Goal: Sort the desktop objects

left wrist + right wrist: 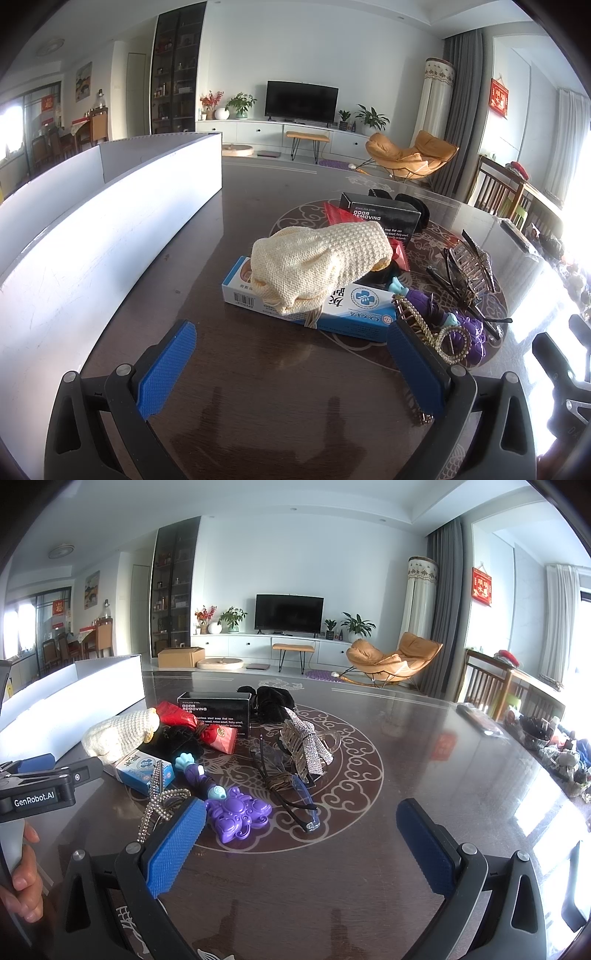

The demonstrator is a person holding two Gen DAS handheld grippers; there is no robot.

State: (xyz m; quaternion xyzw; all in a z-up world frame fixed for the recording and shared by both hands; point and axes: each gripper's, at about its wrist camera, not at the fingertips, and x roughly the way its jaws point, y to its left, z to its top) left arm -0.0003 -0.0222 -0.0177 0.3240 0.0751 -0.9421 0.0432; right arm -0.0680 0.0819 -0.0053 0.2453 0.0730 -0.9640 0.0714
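Both grippers are hovering low over the dark table (424, 746), left gripper (291, 365) and right gripper (299, 845) each spread wide and holding nothing, with the clutter sitting in a heap mid-table just beside the white box (110, 221). The cream knitted pouch (321, 258), soft and slumping, is lying across the blue carton (347, 314) straight ahead of the left gripper. Likely it is going first: pinching its bulging middle from above should be lifting it without dragging the carton or the beaded chain (424, 325) alongside.
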